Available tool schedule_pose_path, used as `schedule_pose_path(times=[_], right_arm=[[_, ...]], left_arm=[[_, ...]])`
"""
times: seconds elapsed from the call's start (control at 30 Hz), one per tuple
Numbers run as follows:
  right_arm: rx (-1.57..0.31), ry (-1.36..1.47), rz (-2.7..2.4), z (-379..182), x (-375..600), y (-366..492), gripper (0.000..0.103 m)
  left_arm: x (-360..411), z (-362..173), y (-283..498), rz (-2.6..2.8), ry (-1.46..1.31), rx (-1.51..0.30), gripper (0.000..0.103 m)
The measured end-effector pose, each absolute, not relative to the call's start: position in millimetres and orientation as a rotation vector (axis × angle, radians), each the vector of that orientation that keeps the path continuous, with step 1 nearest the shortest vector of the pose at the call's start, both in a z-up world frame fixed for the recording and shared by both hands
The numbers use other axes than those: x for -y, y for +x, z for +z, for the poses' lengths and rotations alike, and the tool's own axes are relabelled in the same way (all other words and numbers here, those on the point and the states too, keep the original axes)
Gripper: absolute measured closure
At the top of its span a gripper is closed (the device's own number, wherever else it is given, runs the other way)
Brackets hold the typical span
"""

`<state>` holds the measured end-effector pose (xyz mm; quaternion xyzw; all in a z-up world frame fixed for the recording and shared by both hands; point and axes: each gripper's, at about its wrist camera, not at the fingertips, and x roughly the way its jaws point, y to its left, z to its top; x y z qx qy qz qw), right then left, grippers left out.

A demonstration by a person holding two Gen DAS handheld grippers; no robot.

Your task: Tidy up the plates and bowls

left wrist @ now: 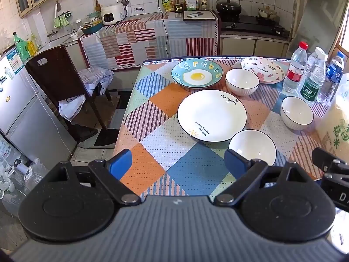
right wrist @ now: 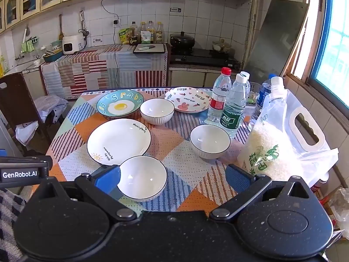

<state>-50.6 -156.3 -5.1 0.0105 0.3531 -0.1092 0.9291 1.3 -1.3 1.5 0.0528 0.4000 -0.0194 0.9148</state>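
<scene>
Left wrist view: the left gripper (left wrist: 177, 163) hangs over the near edge of the table (left wrist: 152, 100), blue pads spread wide with nothing between them, tilted down at the patchwork tablecloth (left wrist: 174, 172).
Chair: a dark wooden chair (left wrist: 54, 76) with cloth draped on its seat stands off the table's left edge.
Egg plate: a teal plate with a fried-egg print (left wrist: 197, 73) lies near the far edge, left of centre.
Big plate: a white plate lettered "Morning Honey" (left wrist: 211, 115) lies mid-table, just in front of the egg plate.
Far bowl: a white ribbed bowl (left wrist: 242, 81) sits between the egg plate and the bear plate, close to both.
Near bowl: a white bowl (left wrist: 253, 147) sits at the near edge, its rim against or overlapping the big plate's; I cannot tell which. The left gripper's right pad shows in front of it.
Bear plate: a plate printed "Lovely Bear" (left wrist: 262, 69) lies at the far right corner.
Right bowl: a third white bowl (left wrist: 296, 113) stands towards the right edge, apart from the others.
Bottles: three water bottles (left wrist: 294, 69) stand upright along the right edge.
Right wrist view: the right gripper (right wrist: 173, 178) hovers over the near edge, jaws fully apart and empty; the near bowl (right wrist: 142, 178) lies just beside its left pad.
Rice bag: a clear bag of rice (right wrist: 270, 144) with a handle stands at the right edge, beside the bottles (right wrist: 233, 107).
</scene>
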Motion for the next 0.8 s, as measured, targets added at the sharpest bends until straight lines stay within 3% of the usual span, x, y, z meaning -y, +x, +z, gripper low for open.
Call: schedule_pose_path(times=[0.8], right_arm=[[-0.718, 0.029, -0.236, -7, 146, -49, 0.000]], left_arm=[[-2, 2, -2, -0.041, 0.112, -0.816, 0.011]])
